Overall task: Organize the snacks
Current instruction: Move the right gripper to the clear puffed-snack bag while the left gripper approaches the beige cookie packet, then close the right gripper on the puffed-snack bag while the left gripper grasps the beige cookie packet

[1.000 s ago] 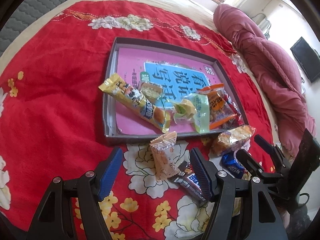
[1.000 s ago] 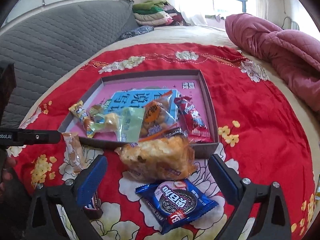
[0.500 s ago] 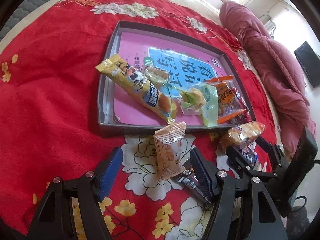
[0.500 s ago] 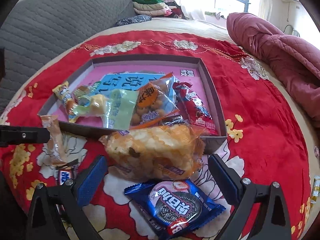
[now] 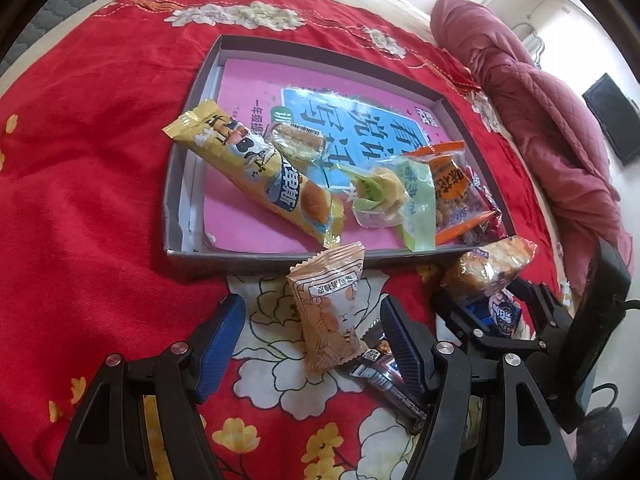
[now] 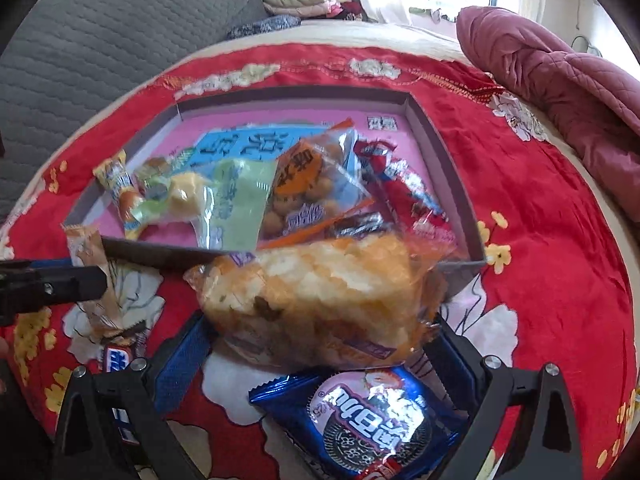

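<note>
- Left tool (image 5: pixel 312 332): jaws apart, straddling a tan snack packet (image 5: pixel 330 312) without pressing it; the packet lies on the red bedspread (image 5: pixel 80 200), long axis running from the tool toward the tray's near wall.
- Right tool (image 6: pixel 320 354): jaws spread on either side of a clear bag of puffed crackers (image 6: pixel 316 300); contact cannot be told. The bag's long axis lies parallel to the near wall.
- Grey tray (image 5: pixel 176 216): holds a long yellow bar (image 5: pixel 260 176) lying diagonally.
- Blue cookie packet (image 6: pixel 368 424): beneath the crackers.
</note>
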A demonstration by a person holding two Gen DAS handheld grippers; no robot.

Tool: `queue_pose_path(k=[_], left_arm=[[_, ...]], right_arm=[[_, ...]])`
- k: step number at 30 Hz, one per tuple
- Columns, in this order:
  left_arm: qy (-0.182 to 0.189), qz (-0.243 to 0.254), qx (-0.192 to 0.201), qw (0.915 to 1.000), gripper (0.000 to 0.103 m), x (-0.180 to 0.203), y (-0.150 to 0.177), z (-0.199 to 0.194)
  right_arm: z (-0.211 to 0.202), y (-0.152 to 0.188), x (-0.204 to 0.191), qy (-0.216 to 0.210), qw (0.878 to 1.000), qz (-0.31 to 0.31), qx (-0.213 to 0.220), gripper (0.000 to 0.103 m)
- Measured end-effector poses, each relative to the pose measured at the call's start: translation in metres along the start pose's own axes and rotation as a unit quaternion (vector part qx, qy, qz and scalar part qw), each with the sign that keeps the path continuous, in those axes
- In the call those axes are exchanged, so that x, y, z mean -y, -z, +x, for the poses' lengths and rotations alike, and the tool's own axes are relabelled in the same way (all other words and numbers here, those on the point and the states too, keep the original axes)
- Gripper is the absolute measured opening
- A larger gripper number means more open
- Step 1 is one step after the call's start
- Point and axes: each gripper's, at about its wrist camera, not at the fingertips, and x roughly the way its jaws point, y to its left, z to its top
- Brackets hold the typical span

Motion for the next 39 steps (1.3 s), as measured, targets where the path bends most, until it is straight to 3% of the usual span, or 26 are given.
queue_pose_path(k=[5, 21, 27, 37, 39], left_arm=[[-0.001, 0.003, 0.004, 1.0, 0.076, 0.0, -0.001, 0.002], [-0.006, 0.001, -0.001, 1.0, 0.078, 0.0, -0.002, 0.009], [-0.008, 0.005, 0.0, 1.0, 0.079, 0.0, -0.002, 0.012], [0.0, -0.002, 0.011, 0.9999, 0.079, -0.001, -0.003, 0.013], [0.005, -0.011, 0.013, 0.9998, 0.074, -0.003, -0.004, 0.013]], right_arm=[[0.002, 0.0, -0.006, 0.022, 1.0, -0.015, 0.001, 0.098], [0.019, -0.002, -0.004, 0.022, 0.999, 0.017, -0.045, 0.101], [0.005, -0.003, 0.004, 0.003, 0.999, 0.031, -0.01, 0.082], [-0.018, -0.001, -0.006, -0.001, 0.999, 0.002, 0.034, 0.078], [-0.023, -0.002, -0.005, -0.006, 0.999, 0.006, 0.039, 0.078]])
